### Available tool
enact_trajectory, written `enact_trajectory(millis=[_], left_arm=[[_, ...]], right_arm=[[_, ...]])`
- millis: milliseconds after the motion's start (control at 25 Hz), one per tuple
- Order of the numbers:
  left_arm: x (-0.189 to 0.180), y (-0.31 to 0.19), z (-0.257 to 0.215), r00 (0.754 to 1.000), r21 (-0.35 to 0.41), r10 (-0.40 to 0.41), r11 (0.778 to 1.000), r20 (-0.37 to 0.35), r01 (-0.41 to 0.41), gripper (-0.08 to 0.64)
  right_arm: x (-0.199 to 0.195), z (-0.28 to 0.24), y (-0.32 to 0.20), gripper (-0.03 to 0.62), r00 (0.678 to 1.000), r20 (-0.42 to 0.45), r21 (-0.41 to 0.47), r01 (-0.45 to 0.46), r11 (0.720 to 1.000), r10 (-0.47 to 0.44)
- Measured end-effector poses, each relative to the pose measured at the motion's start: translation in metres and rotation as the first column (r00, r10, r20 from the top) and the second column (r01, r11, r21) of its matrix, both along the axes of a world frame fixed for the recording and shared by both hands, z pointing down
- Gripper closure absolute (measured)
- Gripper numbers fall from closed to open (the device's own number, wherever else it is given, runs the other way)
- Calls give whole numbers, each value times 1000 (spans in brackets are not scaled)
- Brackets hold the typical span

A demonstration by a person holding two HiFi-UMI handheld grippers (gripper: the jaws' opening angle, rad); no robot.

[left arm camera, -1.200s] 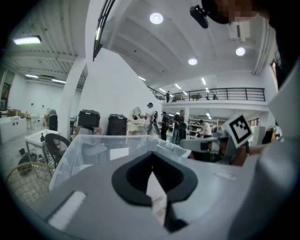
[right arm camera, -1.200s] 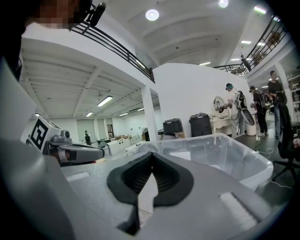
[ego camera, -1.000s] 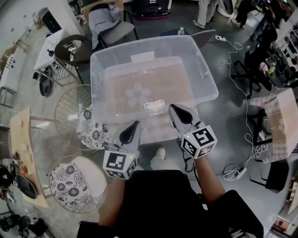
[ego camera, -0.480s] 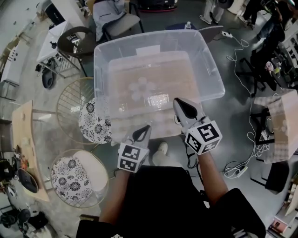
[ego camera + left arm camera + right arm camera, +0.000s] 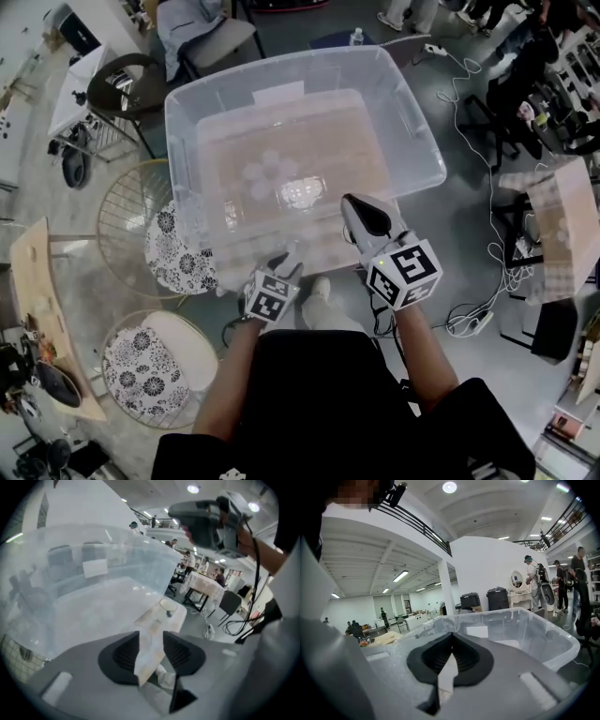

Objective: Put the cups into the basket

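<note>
The basket is a large clear plastic bin (image 5: 412,122) on a small pale table (image 5: 328,251). Something clear glints on the bin's floor (image 5: 302,194); I cannot tell whether it is a cup. The left gripper view shows the bin (image 5: 93,573) ahead and a clear cup (image 5: 168,605) upright near the table's far corner. My left gripper (image 5: 289,262) (image 5: 150,648) hangs low at the table's near edge, its jaws opening with nothing between them. The right gripper (image 5: 361,214) (image 5: 451,656) is shut and empty, just before the bin's (image 5: 525,625) near wall.
Two wire chairs with floral cushions (image 5: 178,251) (image 5: 141,361) stand left of the table, with a black chair (image 5: 131,80) behind them. A wooden table (image 5: 37,281) is at far left. Cables (image 5: 469,319) lie on the floor to the right. People stand at the back.
My left gripper has dropped lower and drawn back toward my body, and its jaws have parted. The right gripper has stayed shut near the bin's front wall.
</note>
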State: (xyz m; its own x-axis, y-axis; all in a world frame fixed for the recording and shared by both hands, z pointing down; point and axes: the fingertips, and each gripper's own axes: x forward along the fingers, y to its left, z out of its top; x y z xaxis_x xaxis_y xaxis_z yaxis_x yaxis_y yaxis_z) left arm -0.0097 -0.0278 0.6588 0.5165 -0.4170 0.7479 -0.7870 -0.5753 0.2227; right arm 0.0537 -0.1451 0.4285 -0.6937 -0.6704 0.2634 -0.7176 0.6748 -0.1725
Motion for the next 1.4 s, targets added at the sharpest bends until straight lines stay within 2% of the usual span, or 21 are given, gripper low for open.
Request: enact_trajectory(millis=[160, 280, 480, 720, 760, 840, 960, 1040, 1240, 1320, 1400], left_arm=[[-2, -4, 41, 991, -6, 38, 999, 130, -38, 389], [5, -6, 63, 967, -4, 130, 991, 219, -132, 342], [19, -1, 97, 939, -60, 224, 975, 261, -215, 296], [17, -12, 114, 886, 1, 236, 966, 398, -258, 305], [16, -14, 116, 874, 10, 237, 964, 425, -266, 318], [10, -17, 121, 831, 21, 247, 955, 499, -296, 371], [6, -17, 124, 767, 20, 275, 936, 580, -351, 370], [6, -16, 124, 731, 10, 294, 925, 615, -380, 374], [10, -12, 126, 651, -45, 359, 893, 669, -447, 444], [12, -11, 127, 639, -63, 376, 888, 671, -456, 463], [13, -10, 128, 653, -76, 384, 891, 653, -447, 483]], right_arm=[[-2, 6, 1, 591, 1000, -20, -13, -3, 1000, 3], [-4, 12, 2, 591, 999, -35, -24, -6, 1000, 5], [3, 22, 7, 591, 999, -53, -50, -15, 999, 12], [17, 32, 8, 591, 996, -79, -62, -32, 998, 27], [19, 33, 8, 591, 996, -80, -64, -35, 997, 29], [21, 34, 8, 591, 996, -83, -65, -33, 997, 28], [22, 35, 8, 591, 996, -83, -66, -28, 997, 23], [21, 35, 8, 591, 997, -81, -68, -25, 997, 20], [17, 35, 8, 591, 997, -76, -69, -14, 997, 9], [19, 36, 8, 591, 997, -74, -70, -16, 997, 10], [20, 37, 8, 591, 997, -72, -70, -18, 997, 13]])
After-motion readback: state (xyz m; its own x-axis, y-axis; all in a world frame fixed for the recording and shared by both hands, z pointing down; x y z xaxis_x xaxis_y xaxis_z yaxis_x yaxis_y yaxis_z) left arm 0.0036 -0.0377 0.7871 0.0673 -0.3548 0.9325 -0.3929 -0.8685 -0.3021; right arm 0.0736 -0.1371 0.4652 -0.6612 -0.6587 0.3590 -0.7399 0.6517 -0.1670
